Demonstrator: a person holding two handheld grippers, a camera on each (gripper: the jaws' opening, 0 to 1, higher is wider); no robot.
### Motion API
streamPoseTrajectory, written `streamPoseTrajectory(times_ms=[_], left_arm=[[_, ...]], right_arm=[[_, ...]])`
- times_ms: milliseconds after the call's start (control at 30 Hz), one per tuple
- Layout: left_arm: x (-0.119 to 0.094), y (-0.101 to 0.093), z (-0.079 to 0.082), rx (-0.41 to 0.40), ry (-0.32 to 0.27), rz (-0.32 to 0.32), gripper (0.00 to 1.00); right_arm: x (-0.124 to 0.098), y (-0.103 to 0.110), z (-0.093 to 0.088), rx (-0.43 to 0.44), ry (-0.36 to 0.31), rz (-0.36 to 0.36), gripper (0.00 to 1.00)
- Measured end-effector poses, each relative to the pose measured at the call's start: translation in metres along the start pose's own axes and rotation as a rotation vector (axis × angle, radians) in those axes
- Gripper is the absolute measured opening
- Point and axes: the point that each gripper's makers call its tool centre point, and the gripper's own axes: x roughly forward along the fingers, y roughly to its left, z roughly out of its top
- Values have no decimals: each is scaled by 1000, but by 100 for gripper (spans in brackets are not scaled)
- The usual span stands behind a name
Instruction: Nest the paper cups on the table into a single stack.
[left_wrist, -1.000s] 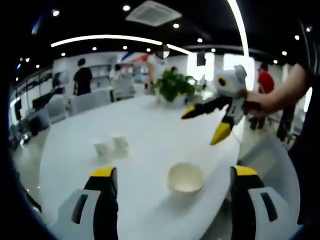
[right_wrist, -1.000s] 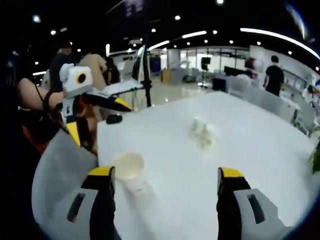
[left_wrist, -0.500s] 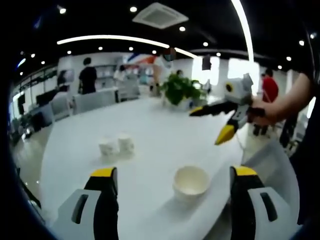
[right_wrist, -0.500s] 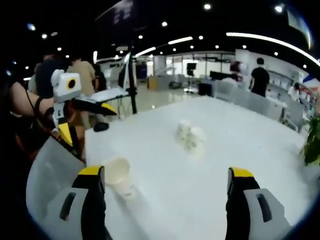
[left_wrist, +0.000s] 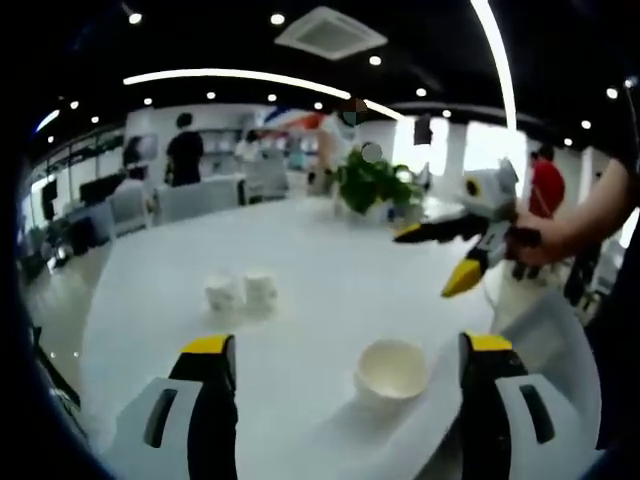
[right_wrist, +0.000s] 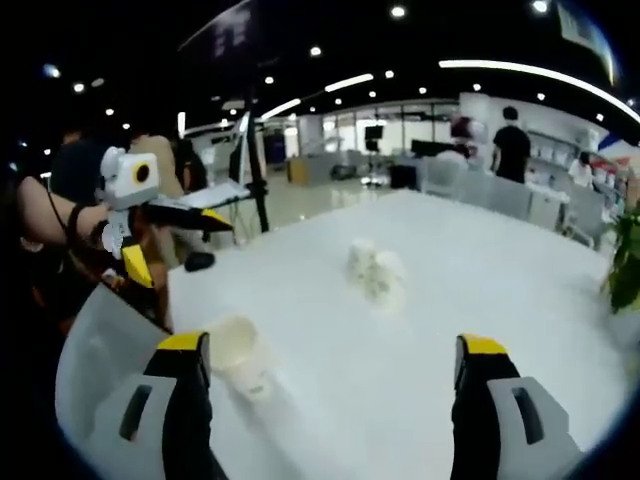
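While you hover, left gripper: spread, empty.
Right gripper: spread, empty.
Upright paper cup: near table edge.
Cup pair: mid-table, inverted.

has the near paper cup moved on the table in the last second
No. In the left gripper view the near paper cup keeps its spot by the table edge, same offset from the two far cups; the whole picture shifted, so the camera moved.

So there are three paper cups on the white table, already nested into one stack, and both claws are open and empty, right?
Not stacked. In the left gripper view one cup stands alone near the table edge and two cups stand side by side farther off. Both the left claw and right claw are open, empty.
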Motion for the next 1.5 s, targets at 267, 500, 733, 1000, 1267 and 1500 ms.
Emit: streamPoseTrajectory(times_ms=[267, 500, 733, 1000, 1267, 1500], left_arm=[[3, 10, -4, 1, 18, 17, 90], [8, 22, -5, -3, 24, 27, 89], [18, 42, -8, -16, 45, 33, 88], [34, 61, -5, 10, 72, 32, 87], [50, 79, -5, -6, 81, 41, 86], [67, 94, -3, -15, 85, 55, 85]], right_arm=[[-2, -3, -1, 12, 2, -4, 100], [-2, -3, -4, 20, 7, 0, 100], [2, -6, -2, 21, 3, 3, 100], [7, -10, -2, 47, -7, 7, 100], [9, -14, -7, 72, -8, 12, 100], [7, -24, -12, 85, -6, 2, 99]])
